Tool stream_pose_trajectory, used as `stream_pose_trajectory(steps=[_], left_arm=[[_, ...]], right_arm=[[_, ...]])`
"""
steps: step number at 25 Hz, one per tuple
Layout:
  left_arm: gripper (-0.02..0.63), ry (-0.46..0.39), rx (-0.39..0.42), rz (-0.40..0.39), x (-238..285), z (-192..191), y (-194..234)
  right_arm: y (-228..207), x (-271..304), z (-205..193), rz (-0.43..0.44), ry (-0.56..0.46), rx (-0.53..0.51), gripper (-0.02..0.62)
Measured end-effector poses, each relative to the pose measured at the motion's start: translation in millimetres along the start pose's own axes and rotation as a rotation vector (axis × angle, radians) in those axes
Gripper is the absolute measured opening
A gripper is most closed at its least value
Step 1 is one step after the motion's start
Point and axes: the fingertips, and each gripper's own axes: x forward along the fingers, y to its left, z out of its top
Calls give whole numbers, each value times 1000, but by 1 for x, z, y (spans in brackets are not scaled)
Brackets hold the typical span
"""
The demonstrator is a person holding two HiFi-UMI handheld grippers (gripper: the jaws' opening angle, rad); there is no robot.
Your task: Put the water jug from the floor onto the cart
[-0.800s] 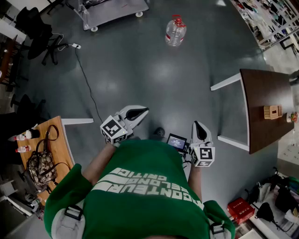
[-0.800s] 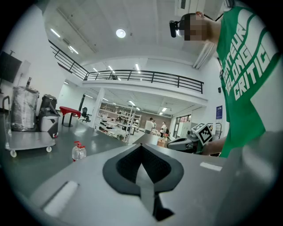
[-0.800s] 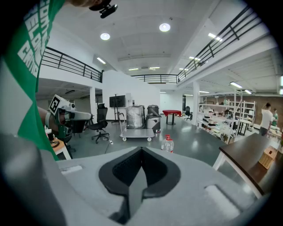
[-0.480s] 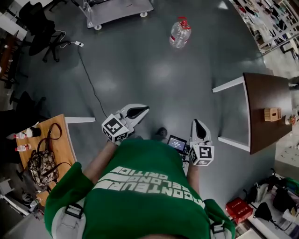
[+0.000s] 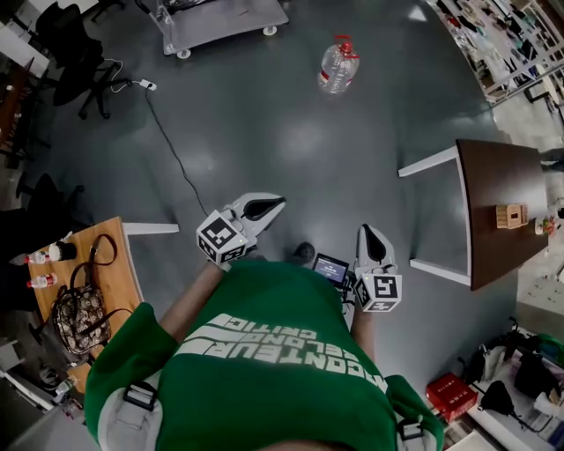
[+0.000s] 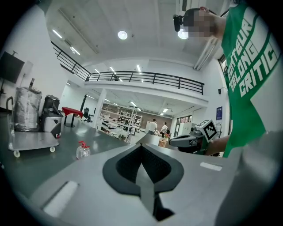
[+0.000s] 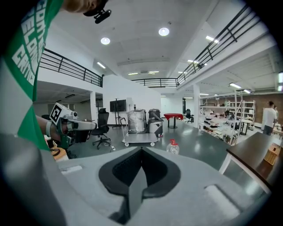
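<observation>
"Standing upright on the grey floor (image 5: 291,141), well ahead of both grippers, the water jug (image 5: 337,68) is seen. A red cap is seen on top of it."

"And the cart (image 5: 220,18)?"

"It is seen further off, to the left of the jug and well apart from it, at the top edge of the head view. A shiny bin (image 7: 135,121) is seen by it (maybe on it, maybe behind it; that cannot be told)."

"What is held by the left gripper (image 5: 264,207)?"

"Nothing is held. Its fingers are pressed together, close in front of the green shirt (image 5: 282,352)."

"And the right gripper (image 5: 373,240)?"

"Its fingers are closed tight together too, with nothing between them. It is pointed a bit down at the floor. A brown table (image 5: 498,207) is seen off to its right."
</observation>
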Motion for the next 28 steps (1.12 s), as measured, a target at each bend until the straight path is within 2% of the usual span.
stream_pose_trajectory(steps=[9,28], left_arm=[[14,2,1,-18,29,-1,-21],[14,-72,-68,-56,117,2,-82]], right_arm=[[-35,-10,-9,-19,-8,31,-6],[-125,-29,-24,33,-10,31,-8]])
